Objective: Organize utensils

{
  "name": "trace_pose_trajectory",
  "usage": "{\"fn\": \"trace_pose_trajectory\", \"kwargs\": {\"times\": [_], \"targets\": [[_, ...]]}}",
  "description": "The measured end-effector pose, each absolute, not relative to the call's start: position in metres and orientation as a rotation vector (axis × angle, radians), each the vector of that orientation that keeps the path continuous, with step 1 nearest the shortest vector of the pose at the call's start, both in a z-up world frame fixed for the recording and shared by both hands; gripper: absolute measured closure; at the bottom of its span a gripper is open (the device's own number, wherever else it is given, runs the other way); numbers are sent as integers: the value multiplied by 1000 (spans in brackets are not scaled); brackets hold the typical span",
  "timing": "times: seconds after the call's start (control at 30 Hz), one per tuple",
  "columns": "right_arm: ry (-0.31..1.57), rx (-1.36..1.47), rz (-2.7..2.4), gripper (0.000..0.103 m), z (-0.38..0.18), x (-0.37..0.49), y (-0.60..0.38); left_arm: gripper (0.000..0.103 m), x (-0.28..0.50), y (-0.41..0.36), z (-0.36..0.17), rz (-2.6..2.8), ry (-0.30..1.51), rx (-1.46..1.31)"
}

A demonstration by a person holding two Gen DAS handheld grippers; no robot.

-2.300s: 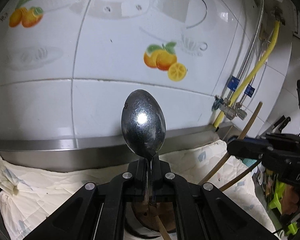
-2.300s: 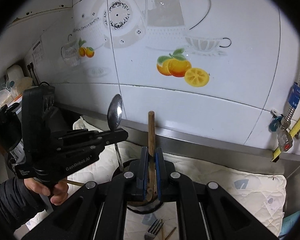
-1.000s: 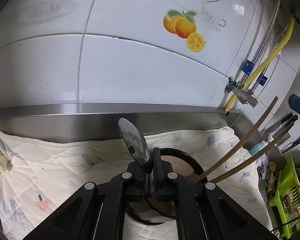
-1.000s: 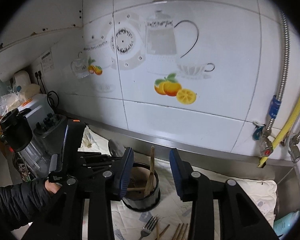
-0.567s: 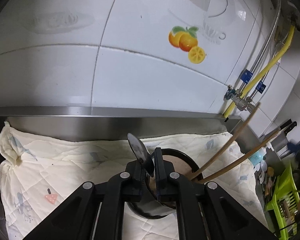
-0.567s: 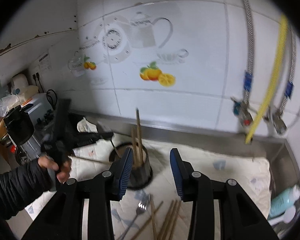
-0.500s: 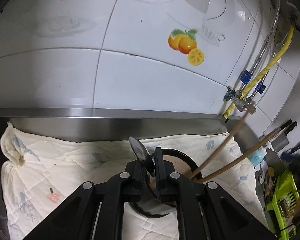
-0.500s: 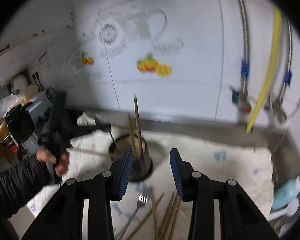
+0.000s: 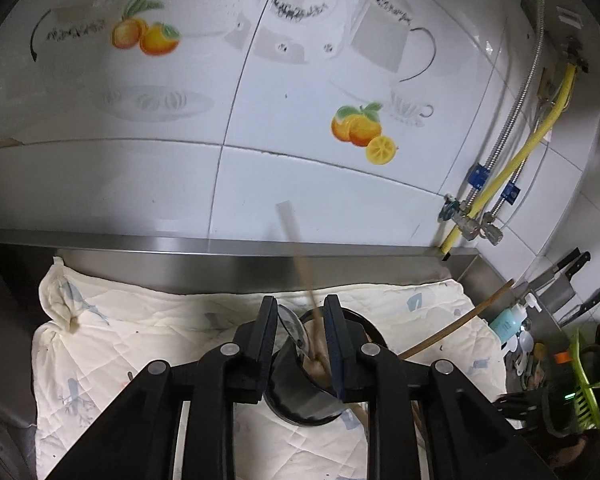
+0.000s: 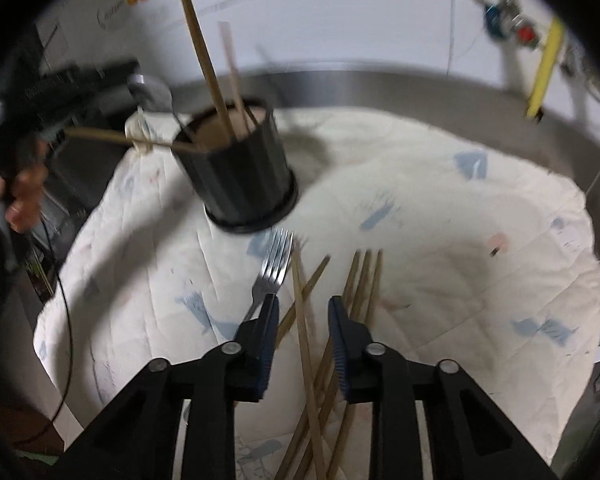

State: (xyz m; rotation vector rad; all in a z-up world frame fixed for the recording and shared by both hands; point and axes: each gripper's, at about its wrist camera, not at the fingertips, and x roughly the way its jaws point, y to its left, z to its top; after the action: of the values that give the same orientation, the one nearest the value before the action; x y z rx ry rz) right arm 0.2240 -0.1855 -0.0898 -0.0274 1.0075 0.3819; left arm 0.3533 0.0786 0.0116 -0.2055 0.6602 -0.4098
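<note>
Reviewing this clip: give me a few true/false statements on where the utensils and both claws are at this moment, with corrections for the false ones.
1. The spoon stands in the black holder. True.
2. The fork is inside the holder. False: it lies on the cloth in front of the holder.
3. The left claw clamps the spoon. False: its jaws are opening and stand apart around the spoon's bowl.
4. Loose chopsticks lie on the cloth below the right claw. True.
5. The right claw holds a chopstick. False: its jaws are closing, but nothing is gripped yet.
</note>
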Motion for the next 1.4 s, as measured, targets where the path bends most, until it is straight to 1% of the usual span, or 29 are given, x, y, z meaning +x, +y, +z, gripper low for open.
{"fn": "trace_pose_trajectory", "kwargs": {"times": [0.07, 0.17, 0.33, 0.67, 0.8, 0.87, 1.1, 1.4], "targets": [[1045, -48, 382, 76, -103, 229, -180, 77, 343, 81, 18, -415, 648, -206], [1086, -69, 385, 81, -120, 233, -174, 77, 328, 82, 23, -425, 645, -204], [1130, -98, 388, 85, -136, 235, -169, 76, 294, 79, 21, -464, 650, -185], [1149, -136, 366, 87, -150, 244, -164, 77, 261, 48, -22, -551, 753, -208], [1146, -157, 356, 89, -152, 247, -159, 77, 264, 28, -41, -581, 813, -183], [1146, -168, 347, 92, -152, 248, -159, 77, 265, 17, -52, -587, 847, -173], [1106, -106, 325, 94, -138, 246, -172, 77, 284, -20, -95, -599, 973, -148], [975, 3, 301, 94, -88, 230, -209, 77, 304, -71, -140, -592, 1102, -63]]}}
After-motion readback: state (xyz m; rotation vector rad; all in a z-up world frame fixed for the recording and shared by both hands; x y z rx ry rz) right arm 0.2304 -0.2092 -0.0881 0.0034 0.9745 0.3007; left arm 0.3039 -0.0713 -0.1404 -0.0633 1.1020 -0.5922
